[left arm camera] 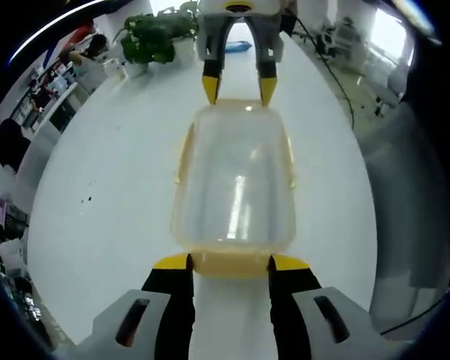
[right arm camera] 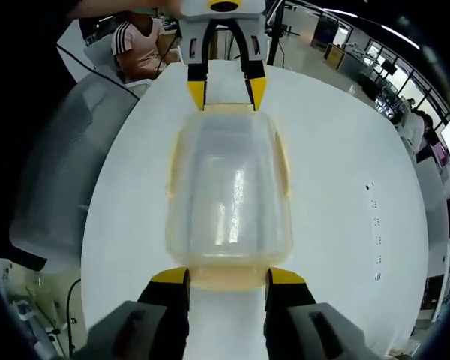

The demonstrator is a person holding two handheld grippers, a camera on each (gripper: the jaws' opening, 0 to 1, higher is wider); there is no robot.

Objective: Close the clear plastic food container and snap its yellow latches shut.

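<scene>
Clear container [left arm camera: 234,184] sits between your two spread claws [left arm camera: 231,262] [right arm camera: 228,276]; uneven pressing could skid it across the tabletop [left arm camera: 105,210].

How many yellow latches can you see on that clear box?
4: one at each short end of the box, beside each tool, and one along each long side. None look hidden.

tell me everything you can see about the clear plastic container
The clear plastic container is a rounded rectangular box of see-through plastic with a lid on top and yellow latches along its sides. It sits flat on the white table, lengthwise between the two grippers. The left gripper has its yellow tips at one short-end latch; the right gripper meets the opposite end. Whether the latches are snapped cannot be told. It looks empty.
</scene>
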